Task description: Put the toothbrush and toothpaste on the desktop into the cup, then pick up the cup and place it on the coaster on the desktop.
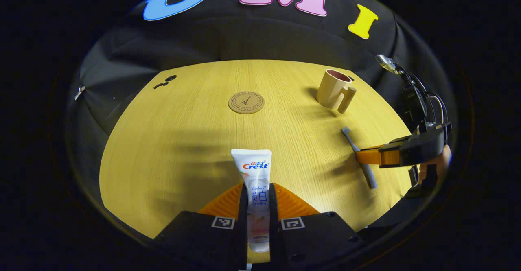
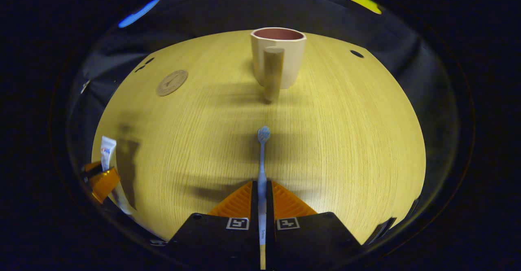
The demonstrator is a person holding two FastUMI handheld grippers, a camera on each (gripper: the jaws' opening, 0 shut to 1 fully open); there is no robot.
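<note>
With jaws clamped on paste (image 1: 257, 181) at six and brush (image 2: 262, 169) at six, best carried toward cup (image 2: 278, 57) at twelve, tipped upright, dropped in gently, coaster (image 1: 246, 102) later.

The desk (image 1: 183, 140) looks like pale yellow wood with fine straight grain and a soft sheen, and the round coaster (image 1: 246, 102) near its far edge looks like matt brown cork or pressed board with a printed ring. The cup (image 2: 278, 57) has a matt, smooth beige outside and a dull reddish inside, while the toothpaste (image 1: 254, 173) is a glossy white plastic tube. The toothbrush (image 2: 262, 161) appears to be smooth grey-blue plastic, and the ribbed orange fingers (image 2: 285, 202) look like matt plastic on black bodies.
</note>
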